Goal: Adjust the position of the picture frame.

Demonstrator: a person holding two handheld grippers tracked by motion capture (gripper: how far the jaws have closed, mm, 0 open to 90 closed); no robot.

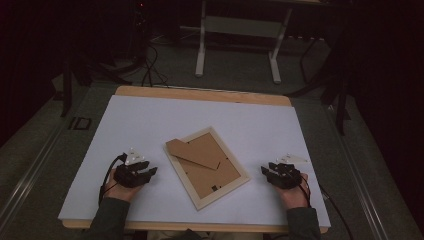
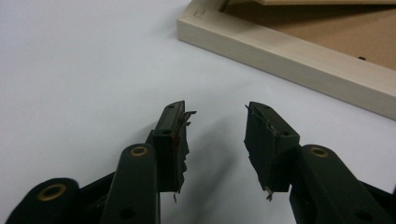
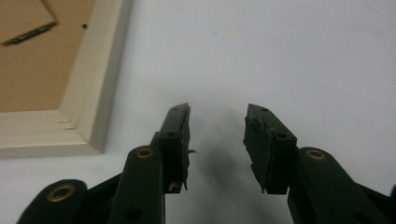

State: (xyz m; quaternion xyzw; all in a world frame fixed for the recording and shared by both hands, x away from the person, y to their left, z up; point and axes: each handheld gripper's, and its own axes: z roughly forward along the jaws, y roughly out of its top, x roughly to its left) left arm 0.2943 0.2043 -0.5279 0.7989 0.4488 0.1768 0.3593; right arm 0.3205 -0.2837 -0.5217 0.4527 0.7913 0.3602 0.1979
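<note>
A pale wooden picture frame [image 1: 244, 175] lies face down in the middle of the white sheet, its brown backing board [image 1: 207, 172] up and a brown stand flap [image 1: 192, 152] lying across it. My left gripper [image 1: 151, 171] rests on the sheet left of the frame, open, nothing between its jaws. In the left gripper view the gripper [image 2: 217, 116] points toward the frame's edge [image 2: 289, 60]. My right gripper [image 1: 265, 170] rests to the right of the frame, open and empty. In the right gripper view the gripper [image 3: 217, 116] has the frame's corner [image 3: 88, 126] at its left.
The white sheet [image 1: 150, 125] covers a wooden table [image 1: 200, 93]. Beyond the table stand a white-legged stand [image 1: 237, 30] and cables [image 1: 150, 70] on a grey floor. Bare sheet lies on all sides of the frame.
</note>
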